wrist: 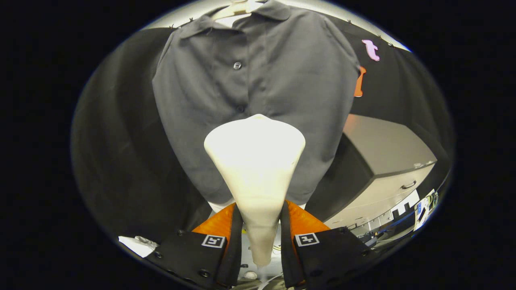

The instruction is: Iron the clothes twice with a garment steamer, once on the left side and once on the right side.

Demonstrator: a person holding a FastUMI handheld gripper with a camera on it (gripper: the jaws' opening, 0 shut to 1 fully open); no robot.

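Note:
A dark grey polo shirt (258, 80) hangs on a pale hanger (238, 8) in front of the booth's black wall, with its buttoned placket running down the middle. My gripper (260, 225) is shut on the handle of a cream garment steamer (256, 161). Both fingers press on its narrow neck. The steamer's wide head points up and forward, right in front of the shirt's lower middle, just under the lowest visible button. Whether the head touches the cloth cannot be told.
A grey cabinet (387, 161) with a drawer handle stands to the right of the shirt. A white crumpled thing (139, 245) lies low beside the left finger. Floor and cables show between and below the fingers.

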